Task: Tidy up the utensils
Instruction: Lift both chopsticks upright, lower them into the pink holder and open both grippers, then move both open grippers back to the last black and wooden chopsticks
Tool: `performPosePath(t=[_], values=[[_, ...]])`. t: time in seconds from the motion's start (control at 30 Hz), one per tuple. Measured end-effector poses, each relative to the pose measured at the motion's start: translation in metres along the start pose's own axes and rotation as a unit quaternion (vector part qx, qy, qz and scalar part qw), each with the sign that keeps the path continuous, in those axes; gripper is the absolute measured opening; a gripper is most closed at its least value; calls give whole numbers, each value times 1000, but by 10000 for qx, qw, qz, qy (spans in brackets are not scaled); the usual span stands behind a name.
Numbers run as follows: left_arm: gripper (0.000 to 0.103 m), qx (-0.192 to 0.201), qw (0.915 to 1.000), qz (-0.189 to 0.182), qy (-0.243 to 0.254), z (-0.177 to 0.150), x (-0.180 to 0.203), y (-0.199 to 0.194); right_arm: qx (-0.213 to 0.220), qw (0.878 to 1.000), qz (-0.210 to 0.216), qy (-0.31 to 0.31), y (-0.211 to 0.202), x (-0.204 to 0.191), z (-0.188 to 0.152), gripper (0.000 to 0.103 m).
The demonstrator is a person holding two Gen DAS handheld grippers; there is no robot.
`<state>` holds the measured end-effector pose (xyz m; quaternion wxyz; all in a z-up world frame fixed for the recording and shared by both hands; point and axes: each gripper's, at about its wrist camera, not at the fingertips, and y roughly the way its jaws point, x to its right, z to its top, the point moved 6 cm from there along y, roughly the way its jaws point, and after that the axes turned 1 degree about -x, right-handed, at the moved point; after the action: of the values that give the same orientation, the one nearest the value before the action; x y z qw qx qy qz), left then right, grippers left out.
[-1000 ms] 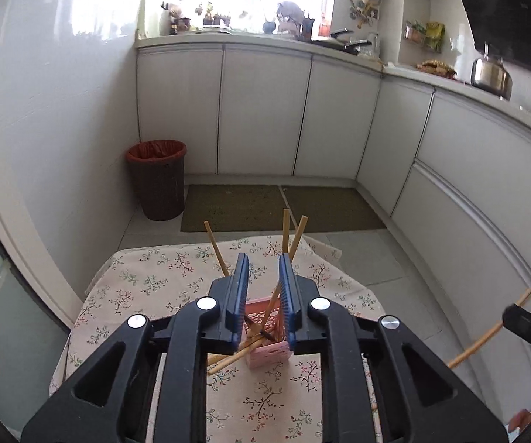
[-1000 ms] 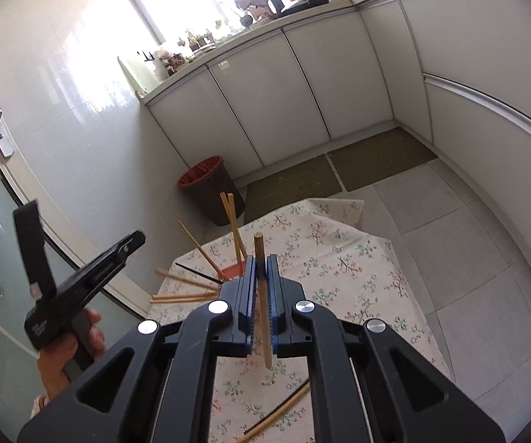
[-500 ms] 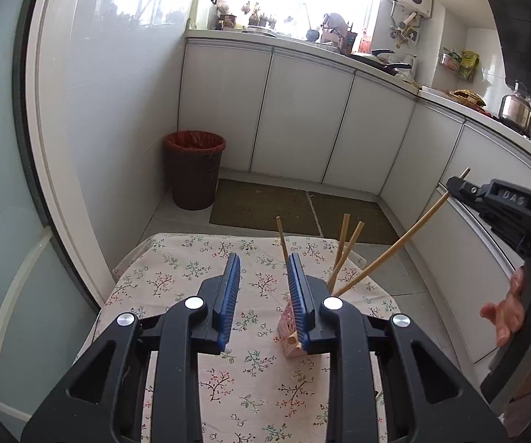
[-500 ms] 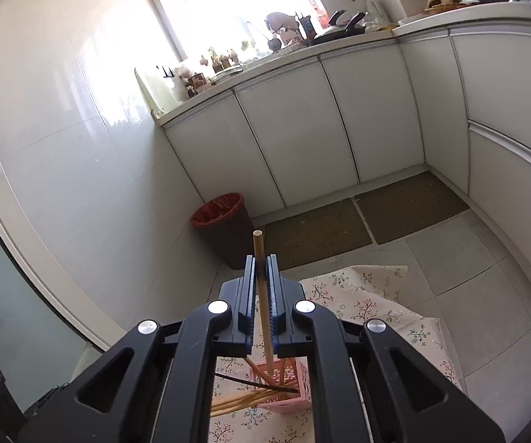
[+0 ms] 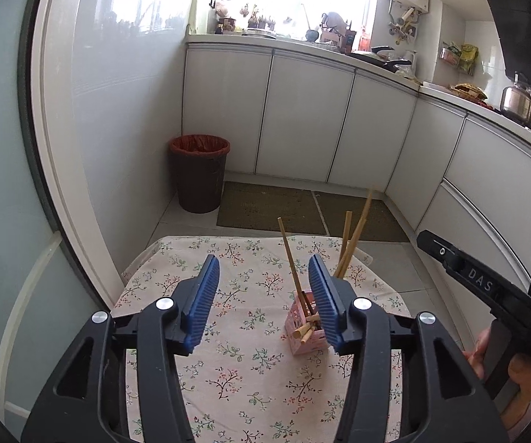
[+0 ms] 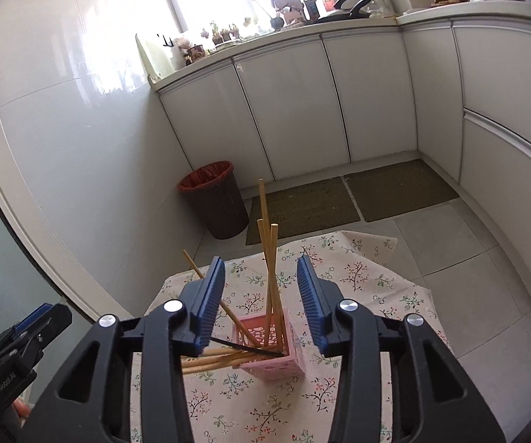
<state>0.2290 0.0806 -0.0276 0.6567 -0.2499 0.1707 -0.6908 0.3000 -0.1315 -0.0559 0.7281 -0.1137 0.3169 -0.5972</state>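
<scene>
Left hand-held gripper [image 5: 263, 301]: yours, spread, empty.
Right hand-held gripper [image 6: 261, 302]: yours, spread, empty.
Holder [image 6: 276, 363]: pink, on surface [image 6: 358, 280].
Chopsticks [image 6: 270, 277]: in holder.

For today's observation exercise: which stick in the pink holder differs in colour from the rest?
The thin black stick, lying low across the pink perforated holder; the others are pale wood.

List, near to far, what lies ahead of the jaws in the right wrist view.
Pink utensil holder with chopsticks → far edge of the floral tablecloth → green floor mats → white cabinet doors → cluttered countertop.
</scene>
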Motion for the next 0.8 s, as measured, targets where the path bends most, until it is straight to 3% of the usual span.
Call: performPosePath(t=[0.07,0.13,0.2,0.37,0.5,0.67,0.8], values=[[60,89,9999,-34,81,0,8,-10,29,10000,-45,-28,-17,4,-7,55],[67,154,9997,-85,179,0,17,-18,75,9998,-198,67,-34,13,-18,80],[76,186,9993,-155,301,-2,29,-25,95,9989,-368,259,-52,28,-33,90],[95,146,9972,-368,638,-12,62,-30,-601,9917,-863,738,-67,81,-84,95],[96,-73,9950,-493,861,-26,85,-23,-1029,9822,-1204,1012,-73,123,-122,96],[96,-531,9901,-655,1119,-48,113,-8,-968,9772,-1378,1294,-95,150,-133,96],[96,-891,9796,-728,1646,-75,139,3,-635,9770,-1615,1240,-120,162,-133,96]])
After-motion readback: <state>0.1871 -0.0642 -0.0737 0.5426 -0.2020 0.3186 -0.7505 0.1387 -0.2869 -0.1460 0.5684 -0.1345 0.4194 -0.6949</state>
